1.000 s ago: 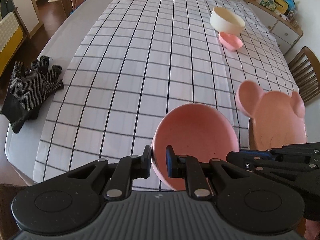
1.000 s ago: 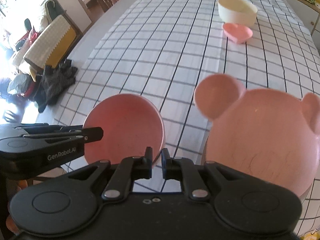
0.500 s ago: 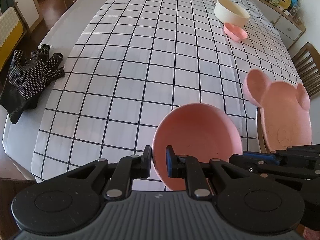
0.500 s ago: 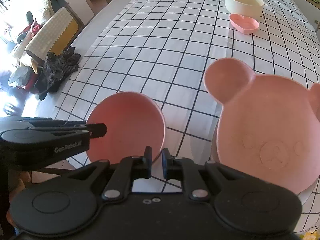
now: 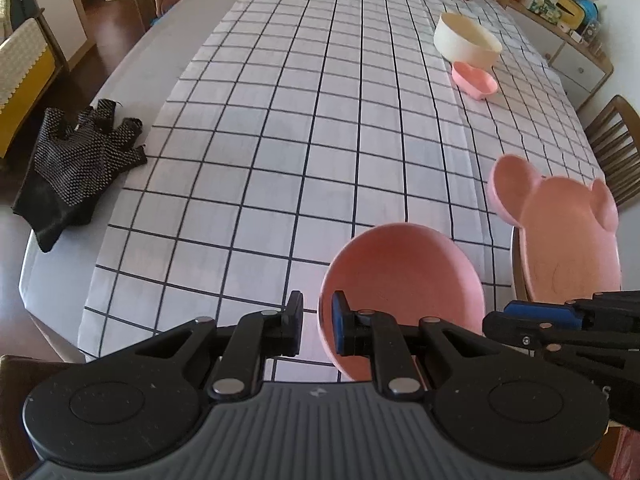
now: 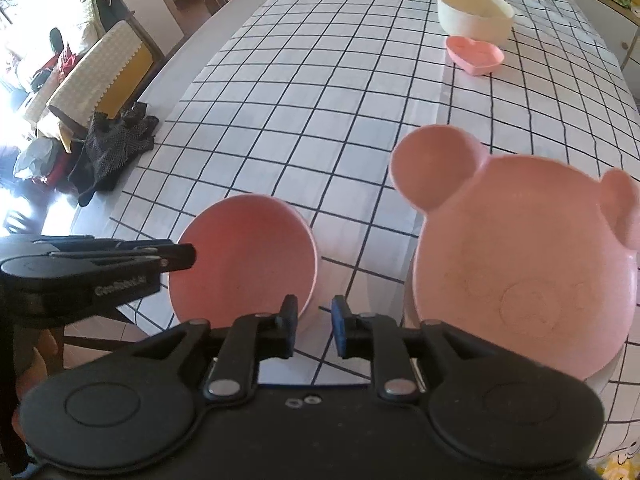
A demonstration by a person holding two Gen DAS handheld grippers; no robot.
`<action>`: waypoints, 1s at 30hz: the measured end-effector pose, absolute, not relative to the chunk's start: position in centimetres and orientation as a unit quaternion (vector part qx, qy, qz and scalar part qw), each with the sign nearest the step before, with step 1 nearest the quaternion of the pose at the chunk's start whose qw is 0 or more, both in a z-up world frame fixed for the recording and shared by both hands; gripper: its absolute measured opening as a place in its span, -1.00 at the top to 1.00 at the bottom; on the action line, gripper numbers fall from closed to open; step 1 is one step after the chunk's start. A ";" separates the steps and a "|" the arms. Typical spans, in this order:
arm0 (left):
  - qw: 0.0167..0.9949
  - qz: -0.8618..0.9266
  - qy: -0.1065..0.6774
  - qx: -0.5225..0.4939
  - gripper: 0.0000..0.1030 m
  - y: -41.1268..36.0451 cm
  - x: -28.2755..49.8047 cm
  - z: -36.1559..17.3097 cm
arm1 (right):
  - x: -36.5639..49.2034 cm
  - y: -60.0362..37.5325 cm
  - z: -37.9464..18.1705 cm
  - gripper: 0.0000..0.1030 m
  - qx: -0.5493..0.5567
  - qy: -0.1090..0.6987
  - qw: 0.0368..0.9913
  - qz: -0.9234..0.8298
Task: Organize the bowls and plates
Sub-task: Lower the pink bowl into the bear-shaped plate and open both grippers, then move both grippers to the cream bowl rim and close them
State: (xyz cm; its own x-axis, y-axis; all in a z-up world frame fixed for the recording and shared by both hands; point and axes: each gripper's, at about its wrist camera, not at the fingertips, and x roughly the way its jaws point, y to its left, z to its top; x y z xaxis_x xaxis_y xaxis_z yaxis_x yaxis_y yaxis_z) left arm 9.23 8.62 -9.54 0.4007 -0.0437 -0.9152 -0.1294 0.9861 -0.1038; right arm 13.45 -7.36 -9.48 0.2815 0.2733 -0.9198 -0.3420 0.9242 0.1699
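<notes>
A round pink bowl (image 5: 404, 280) sits at the near edge of the checked tablecloth; it also shows in the right wrist view (image 6: 244, 256). My left gripper (image 5: 317, 322) straddles its near rim with the jaws slightly apart, one finger inside and one outside. A pink bear-shaped plate (image 6: 524, 264) rests tilted on a pale plate just right of the bowl, and shows in the left wrist view (image 5: 568, 248). My right gripper (image 6: 314, 326) hangs open and empty in the gap between bowl and bear plate.
A cream bowl (image 5: 466, 42) and a pink heart-shaped dish (image 5: 474, 80) stand far right on the table. Black gloves (image 5: 76, 168) lie at the left edge. A wooden chair (image 5: 616, 144) stands to the right, a sideboard with clutter behind it.
My left gripper's jaws have parted slightly on the bowl's rim. My right gripper's jaws have also opened a little. Both cameras have tipped back up from the lower view half a second ago.
</notes>
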 end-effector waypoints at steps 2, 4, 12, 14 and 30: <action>0.838 0.025 0.540 -0.074 0.72 8.5 9.0 -9.0 | 13.5 -7.7 -9.1 0.63 -0.031 0.564 0.802 0.192; 0.843 0.022 0.534 -0.070 0.72 8.3 8.9 -8.3 | 13.5 -8.0 -8.8 0.61 -0.031 0.562 0.804 0.191; 0.860 -0.003 0.508 -0.051 0.71 6.4 9.9 -5.7 | 14.1 -9.6 -6.9 0.52 -0.023 0.549 0.815 0.186; 0.864 -0.010 0.501 -0.048 0.71 5.7 10.3 -5.1 | 14.5 -10.0 -6.3 0.49 -0.022 0.543 0.819 0.185; 0.888 -0.052 0.453 -0.053 -0.12 0.7 15.8 -0.9 | 20.3 -16.7 -0.3 -0.21 -0.003 0.485 0.860 0.156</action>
State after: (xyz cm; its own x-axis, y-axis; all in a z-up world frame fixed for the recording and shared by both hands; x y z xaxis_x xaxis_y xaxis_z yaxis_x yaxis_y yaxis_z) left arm 15.78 0.71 -0.91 0.5839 -0.1401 -0.7997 0.0434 0.9890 -0.1417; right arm 20.33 -16.68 -0.30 0.4800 0.2659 -0.8360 -0.2723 0.9510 0.1462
